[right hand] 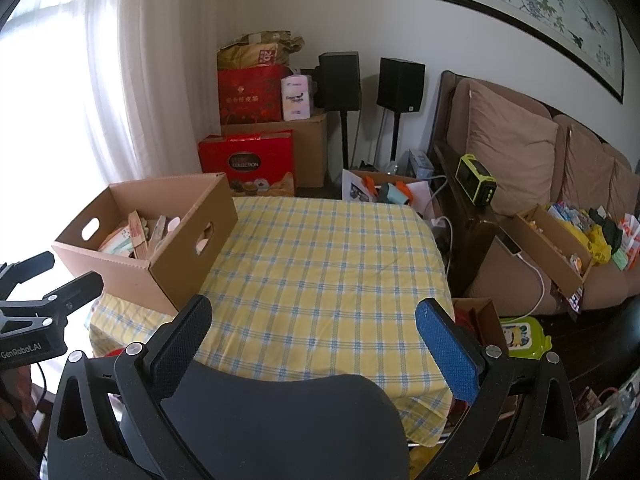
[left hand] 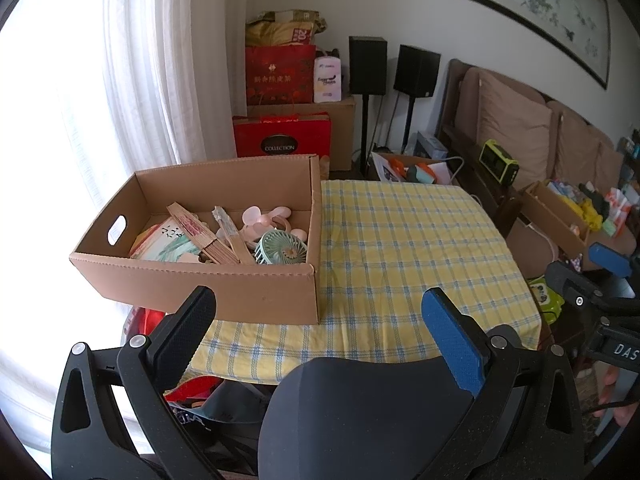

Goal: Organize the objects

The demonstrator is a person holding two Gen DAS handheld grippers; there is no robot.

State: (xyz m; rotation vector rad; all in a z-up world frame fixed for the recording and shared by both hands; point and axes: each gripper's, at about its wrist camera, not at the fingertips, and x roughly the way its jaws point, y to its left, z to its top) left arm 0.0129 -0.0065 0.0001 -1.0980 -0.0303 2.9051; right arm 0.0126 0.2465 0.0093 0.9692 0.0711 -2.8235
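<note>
From the left wrist view, the left gripper [left hand: 318,312] is hovering at the near edge of the surface [left hand: 400,248], which is wearing a yellow and blue checked cloth. Its jaws are standing wide apart with nothing between them. An open cardboard box [left hand: 208,288] is sitting on the left side of the surface, just beyond the left finger. Inside it are lying a folded bamboo fan [left hand: 204,236], a mint green handheld fan [left hand: 282,247] in the near right corner, a pink handheld fan [left hand: 264,218] behind it, and a printed paper fan [left hand: 164,240] toward the left. The right gripper [left hand: 600,276] is showing at the right edge.

From the right wrist view, the right gripper [right hand: 314,314] is hanging over the near edge of the surface [right hand: 320,260], jaws spread wide and holding nothing. The cardboard box [right hand: 176,248] is sitting at the left, its contents mostly hidden by its wall. A brown sofa [right hand: 520,168] is standing to the right, and the left gripper [right hand: 52,280] is showing at the left edge.
</note>
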